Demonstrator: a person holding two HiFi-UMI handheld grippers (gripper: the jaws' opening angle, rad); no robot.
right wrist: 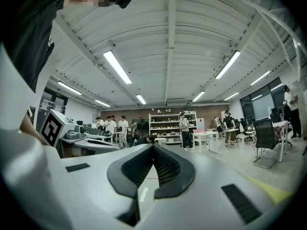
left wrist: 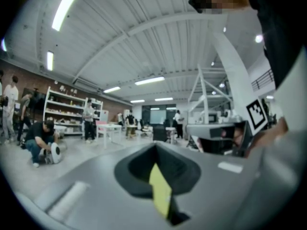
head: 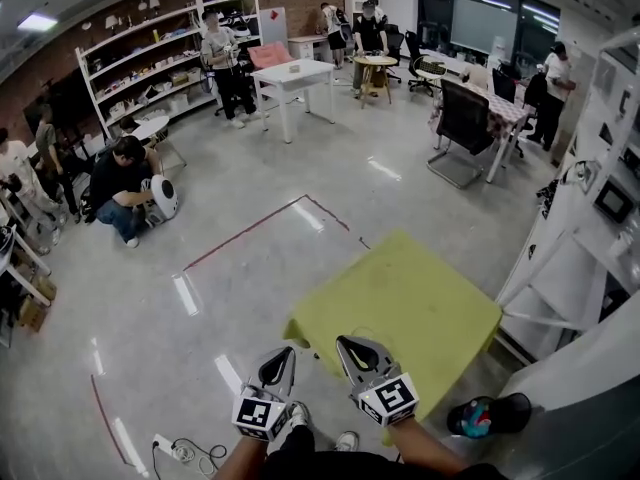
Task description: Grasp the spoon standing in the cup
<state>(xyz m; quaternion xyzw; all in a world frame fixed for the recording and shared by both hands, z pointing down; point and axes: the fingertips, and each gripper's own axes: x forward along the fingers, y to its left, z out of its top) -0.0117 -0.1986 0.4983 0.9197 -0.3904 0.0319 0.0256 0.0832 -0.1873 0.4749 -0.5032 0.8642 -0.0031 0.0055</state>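
Firstly, in the head view, both tools are seen at 6 o'clock: the left gripper (head: 286,353) and the right gripper (head: 346,344), each with its jaws brought together and nothing between them. A table (head: 420,298) draped in yellow-green cloth lies just ahead at 1 o'clock, and its top is shown bare. Neither the spoon nor the cup can be found on it or anywhere else in this view. Open floor is spread from 9 to 12 o'clock, crossed by red tape (head: 250,230). A white frame (head: 555,288) stands near the table's edge at 3 o'clock, so room is judged tightest on that side.

In the left gripper view, the left gripper (left wrist: 156,146) is shown closed at the tips, with only a sliver of yellow, probably the cloth, seen below the pads. No cup is in sight.

In the right gripper view, the right gripper (right wrist: 153,146) is likewise shown closed and empty, and distant shelves (right wrist: 172,123) are framed at 12 o'clock.

Once found, the spoon is expected to be light, stiff and probably smooth, so slipping is likely. It would best be pinched on the handle well above the cup's rim and lifted straight up, lest the cup be tipped.
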